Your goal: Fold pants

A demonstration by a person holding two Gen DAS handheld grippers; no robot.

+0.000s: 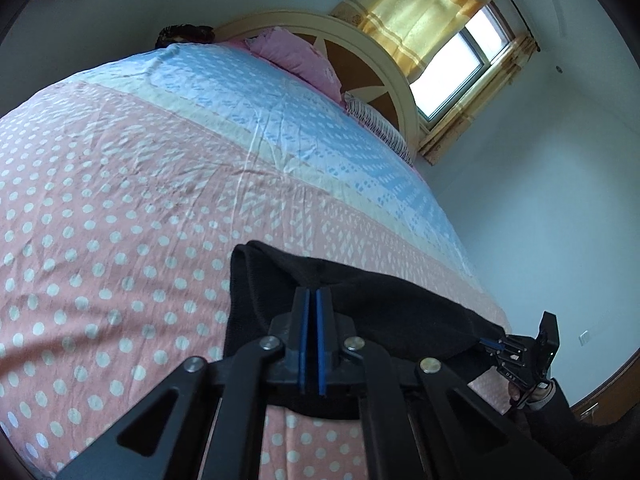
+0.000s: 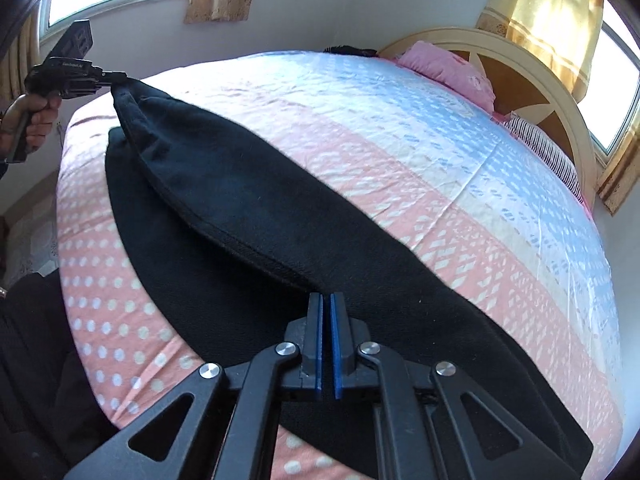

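Left wrist view shows left gripper (image 1: 312, 294) and right gripper (image 2: 326, 300), fingers pinching black pants (image 2: 248, 184), lifting 1 fold above the bed (image 2: 420, 128).

Sunlit curtained window (image 1: 464, 68) behind bed (image 1: 160, 184)

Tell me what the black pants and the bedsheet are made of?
The pants look like soft, matte fleece or knit: fuzzy surface, no shine. The bedsheet looks like thin printed cotton, since it shows fine creases and flat dots. Both are guesses from looks.
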